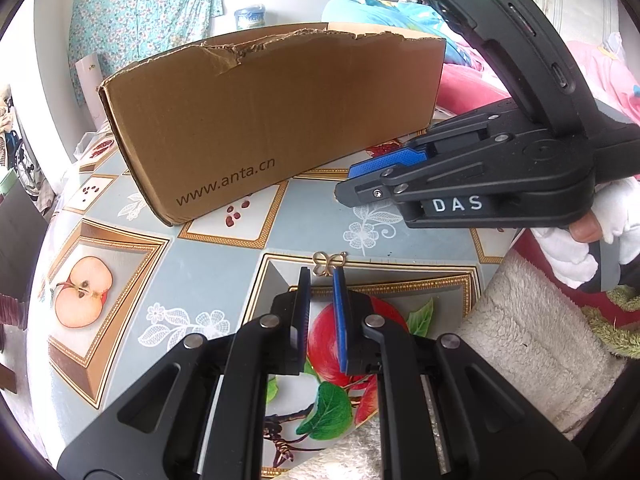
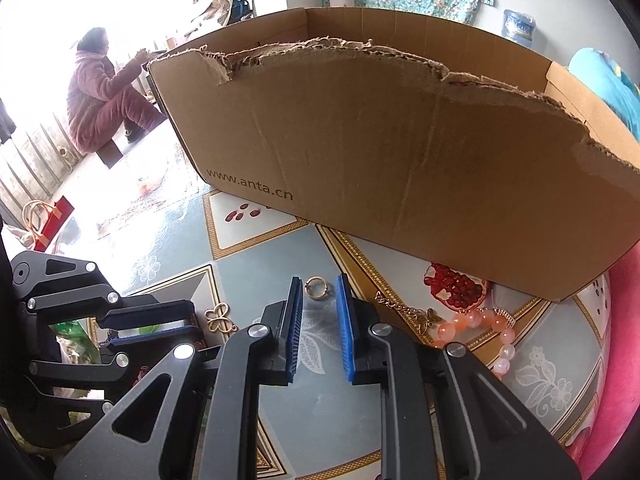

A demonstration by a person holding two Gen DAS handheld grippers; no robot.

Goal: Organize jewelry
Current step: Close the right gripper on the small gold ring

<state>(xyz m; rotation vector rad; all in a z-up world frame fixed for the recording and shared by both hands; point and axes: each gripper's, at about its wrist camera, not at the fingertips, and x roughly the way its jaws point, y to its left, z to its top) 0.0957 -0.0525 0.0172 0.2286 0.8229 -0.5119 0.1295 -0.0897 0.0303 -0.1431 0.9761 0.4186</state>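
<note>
Now, left gripper (image 1: 321,276): nearly closed around the butterfly charm (image 1: 328,263), though we cannot tell if the pads pinch it.
Right gripper (image 2: 319,294): narrowly open, the gold ring (image 2: 316,288) lying loose between its tips on the table (image 2: 192,216).
Elsewhere: bead bracelet (image 2: 486,330) beside the cardboard box (image 2: 400,152).
Our advice: lower squarely, close low on the ring, lift slowly.

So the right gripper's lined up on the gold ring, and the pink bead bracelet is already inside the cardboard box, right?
Not quite. The right gripper is lined up on the gold ring, but the right wrist view shows the pink bead bracelet lying on the tablecloth beside the cardboard box.
</note>
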